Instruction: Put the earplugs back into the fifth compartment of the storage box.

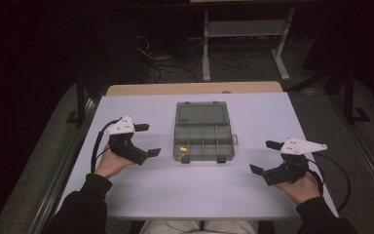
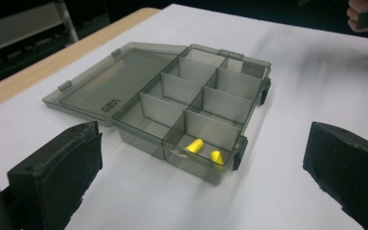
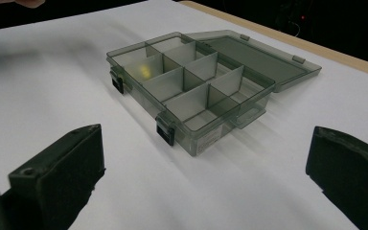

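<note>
Both grippers idle, fingers wide, organiser box open at desk centre.

I hold my left gripper [image 1: 143, 140] left of the organiser box [image 1: 203, 138] and my right gripper [image 1: 265, 157] right of it, both empty, probably to keep its compartments in reach. Its lid [image 1: 202, 113] lies flat behind it. Two yellow pieces [image 2: 202, 150] sit in its near-left compartment. The white desk [image 1: 141, 190] is bare around the box; beyond it the room is dark, with floor cables.
</note>
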Demonstrator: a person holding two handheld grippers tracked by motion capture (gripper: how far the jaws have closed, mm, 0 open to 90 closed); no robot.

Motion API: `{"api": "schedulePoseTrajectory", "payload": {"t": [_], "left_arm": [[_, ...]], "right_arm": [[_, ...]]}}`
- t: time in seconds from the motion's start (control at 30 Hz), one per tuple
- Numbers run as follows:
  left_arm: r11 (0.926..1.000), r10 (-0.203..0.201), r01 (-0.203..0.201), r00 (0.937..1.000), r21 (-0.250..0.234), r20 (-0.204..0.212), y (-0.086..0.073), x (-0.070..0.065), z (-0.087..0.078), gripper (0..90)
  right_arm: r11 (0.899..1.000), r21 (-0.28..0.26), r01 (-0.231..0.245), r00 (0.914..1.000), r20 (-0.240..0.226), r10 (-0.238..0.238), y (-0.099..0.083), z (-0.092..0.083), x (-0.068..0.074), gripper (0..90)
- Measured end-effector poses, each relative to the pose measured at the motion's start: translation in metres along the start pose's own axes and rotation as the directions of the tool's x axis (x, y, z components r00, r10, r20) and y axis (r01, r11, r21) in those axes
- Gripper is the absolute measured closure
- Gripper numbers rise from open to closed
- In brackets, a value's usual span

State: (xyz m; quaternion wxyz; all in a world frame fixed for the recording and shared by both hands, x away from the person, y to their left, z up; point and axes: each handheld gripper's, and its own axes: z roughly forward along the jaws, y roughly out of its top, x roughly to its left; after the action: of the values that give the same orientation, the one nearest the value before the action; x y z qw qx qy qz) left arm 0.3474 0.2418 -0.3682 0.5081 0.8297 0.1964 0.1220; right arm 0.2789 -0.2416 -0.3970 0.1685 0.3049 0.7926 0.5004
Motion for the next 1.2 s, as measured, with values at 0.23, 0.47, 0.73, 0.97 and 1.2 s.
{"api": "schedulePoseTrajectory", "payload": {"t": [0.23,0.47,0.73,0.97,1.2], "left_arm": [[0.9999,0.0,0.0,0.9997,-0.012,-0.023,-0.005,-0.001,-0.008,0.0],[0.998,-0.018,0.011,0.9948,-0.062,-0.101,-0.015,0.0,-0.025,0.0],[0.9971,-0.048,0.038,0.9871,-0.066,-0.153,-0.028,0.002,-0.04,0.0],[0.9948,-0.081,0.068,0.9795,-0.075,-0.184,-0.037,0.001,-0.05,0.0],[0.9919,-0.109,0.09,0.9675,-0.09,-0.229,-0.044,0.001,-0.063,0.0]], "right_arm": [[1.0,-0.001,-0.002,1.0,0.002,0.002,0.0,0.0,-0.001,0.0],[1.0,-0.007,-0.007,1.0,0.004,0.007,-0.001,-0.002,-0.001,0.0],[0.999,-0.017,-0.035,0.9991,0.022,0.036,-0.004,-0.006,-0.007,0.0],[0.998,-0.026,-0.052,0.9982,0.029,0.053,-0.006,-0.008,-0.009,0.0],[0.996,-0.043,-0.074,0.9965,0.036,0.076,-0.009,-0.013,-0.011,0.0]]}}
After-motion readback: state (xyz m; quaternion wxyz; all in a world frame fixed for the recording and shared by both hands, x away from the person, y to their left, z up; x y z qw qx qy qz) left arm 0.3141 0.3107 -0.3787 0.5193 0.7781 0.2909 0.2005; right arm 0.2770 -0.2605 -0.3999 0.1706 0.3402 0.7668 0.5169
